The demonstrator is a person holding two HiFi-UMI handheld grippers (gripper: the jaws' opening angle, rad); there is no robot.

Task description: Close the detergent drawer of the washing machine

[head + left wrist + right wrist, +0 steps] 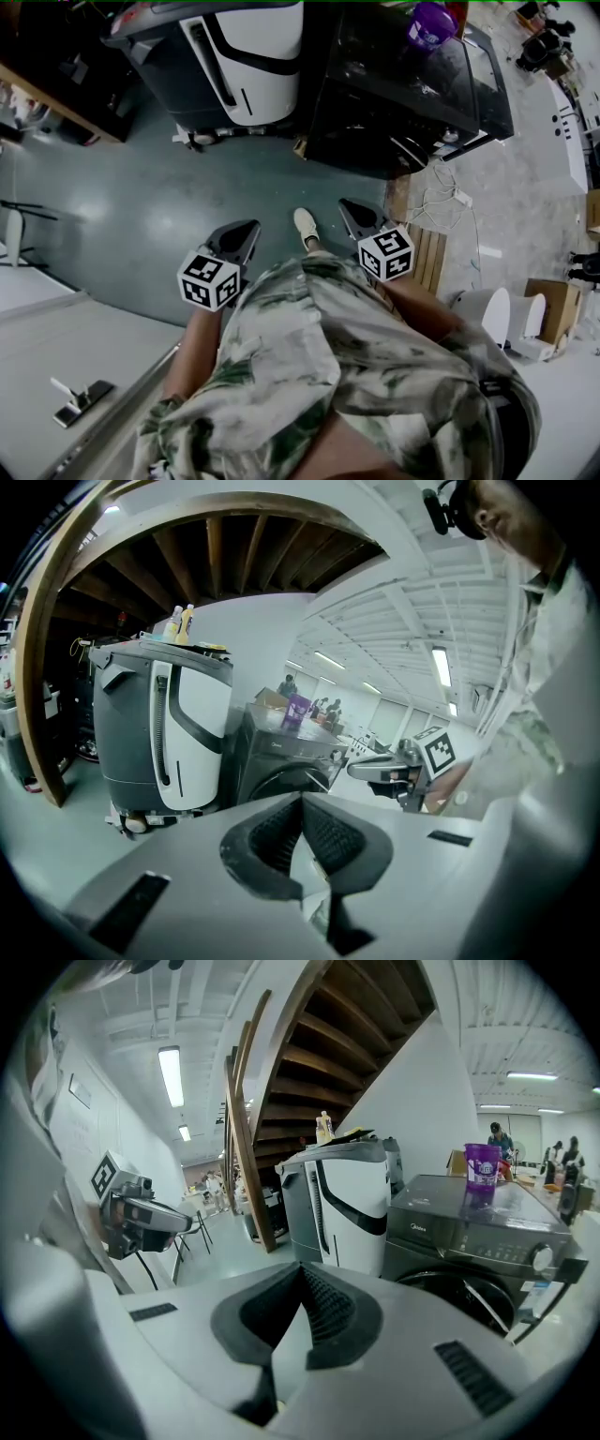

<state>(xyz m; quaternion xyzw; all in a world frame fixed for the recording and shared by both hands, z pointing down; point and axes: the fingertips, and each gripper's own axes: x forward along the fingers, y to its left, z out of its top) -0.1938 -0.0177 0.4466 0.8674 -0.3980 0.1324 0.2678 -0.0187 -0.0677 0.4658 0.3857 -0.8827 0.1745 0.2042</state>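
The dark washing machine (403, 84) stands ahead of me with a purple bottle (429, 23) on its top. In the right gripper view its control panel (487, 1241) has a knob, and a dark piece (568, 1269) juts out past the knob; I cannot tell if that is the drawer. My left gripper (251, 228) and right gripper (349, 206) hang over the floor, well short of the machine. The left gripper (302, 801) has its ribbed pads together with nothing between them. The right gripper (302, 1269) is likewise shut and holds nothing.
A white-and-grey machine (246, 61) stands left of the washer. Loose cables (436, 202) and a wooden pallet (427, 258) lie on the floor at the right. A wooden staircase (281, 1091) rises behind. A white table (56, 347) is at my lower left.
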